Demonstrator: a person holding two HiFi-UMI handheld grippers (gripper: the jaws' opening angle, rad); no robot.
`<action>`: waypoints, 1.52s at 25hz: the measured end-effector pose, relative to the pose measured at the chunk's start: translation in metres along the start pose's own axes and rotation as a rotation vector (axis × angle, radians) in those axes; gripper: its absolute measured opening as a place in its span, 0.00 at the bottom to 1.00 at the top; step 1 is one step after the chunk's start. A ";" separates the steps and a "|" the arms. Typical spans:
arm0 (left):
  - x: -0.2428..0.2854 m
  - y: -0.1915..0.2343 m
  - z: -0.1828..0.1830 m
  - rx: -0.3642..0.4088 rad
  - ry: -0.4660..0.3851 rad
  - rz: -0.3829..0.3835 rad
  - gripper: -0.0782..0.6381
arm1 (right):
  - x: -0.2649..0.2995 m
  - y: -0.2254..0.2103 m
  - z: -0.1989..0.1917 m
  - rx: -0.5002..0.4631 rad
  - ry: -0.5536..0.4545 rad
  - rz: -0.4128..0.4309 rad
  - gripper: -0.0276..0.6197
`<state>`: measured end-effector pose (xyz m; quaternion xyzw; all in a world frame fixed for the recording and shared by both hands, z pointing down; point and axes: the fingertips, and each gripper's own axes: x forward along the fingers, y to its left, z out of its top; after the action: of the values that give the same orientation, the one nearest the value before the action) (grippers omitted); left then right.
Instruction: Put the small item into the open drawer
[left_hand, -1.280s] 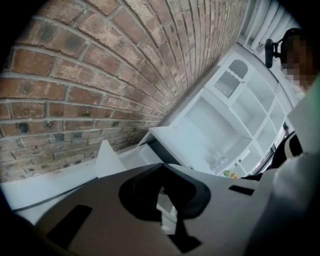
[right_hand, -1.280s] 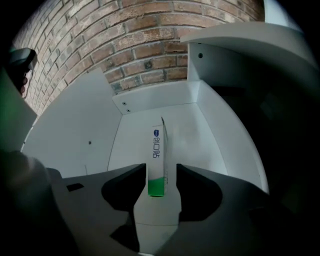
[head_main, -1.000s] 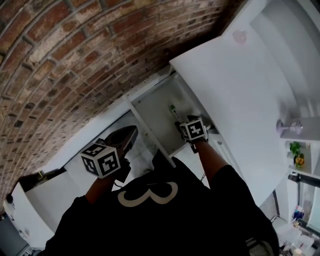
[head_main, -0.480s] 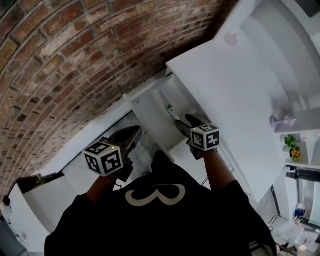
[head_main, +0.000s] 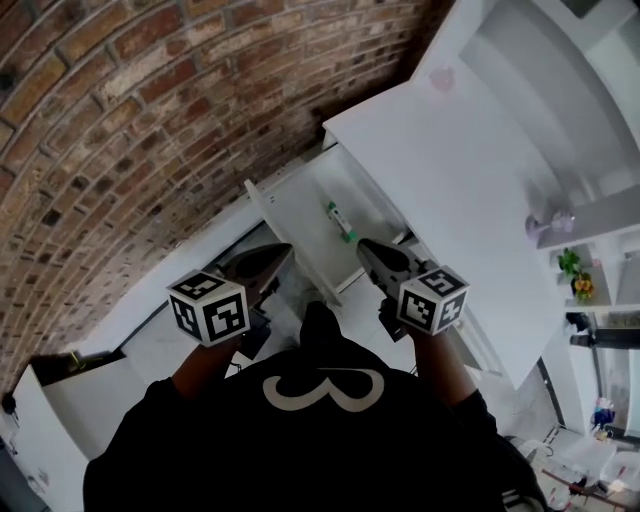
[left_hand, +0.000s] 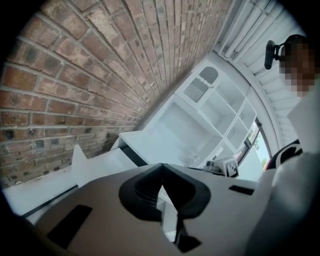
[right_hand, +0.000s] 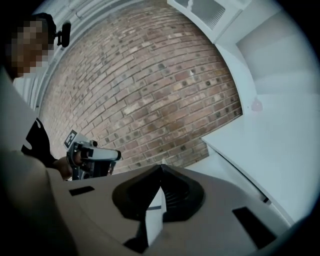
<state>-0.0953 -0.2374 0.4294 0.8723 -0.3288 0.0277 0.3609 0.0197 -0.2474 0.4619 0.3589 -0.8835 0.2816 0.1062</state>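
A small green and white item (head_main: 340, 222) lies inside the open white drawer (head_main: 296, 203), near its right side. My right gripper (head_main: 362, 244) hovers just in front of the item, apart from it, with its jaws shut and nothing between them. The right gripper view shows that gripper (right_hand: 161, 167) with tips met against the brick wall. My left gripper (head_main: 280, 250) is held over the drawer's front left edge, shut and empty, and its own view shows its tips (left_hand: 161, 167) together.
A brick wall (head_main: 150, 120) stands behind the drawer. A wide white cabinet top (head_main: 450, 180) runs to the right, with a pink spot (head_main: 440, 78) at its far end. White shelves (left_hand: 215, 107) rise beyond. A lower white surface (head_main: 110, 370) lies at the left.
My right gripper has drawn back out of the drawer toward the person and its jaws have closed. The small item stays lying in the drawer. The left gripper has barely moved.
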 end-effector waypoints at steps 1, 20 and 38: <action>-0.002 -0.008 0.000 0.010 0.000 -0.014 0.11 | -0.008 0.006 0.005 -0.001 -0.023 0.006 0.06; -0.038 -0.097 0.038 0.181 -0.063 -0.170 0.11 | -0.078 0.099 0.071 -0.002 -0.257 0.228 0.06; -0.021 -0.109 0.031 0.188 -0.048 -0.179 0.11 | -0.088 0.084 0.062 -0.053 -0.240 0.191 0.05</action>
<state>-0.0529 -0.1888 0.3341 0.9285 -0.2542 0.0051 0.2706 0.0255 -0.1840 0.3416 0.3013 -0.9271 0.2221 -0.0177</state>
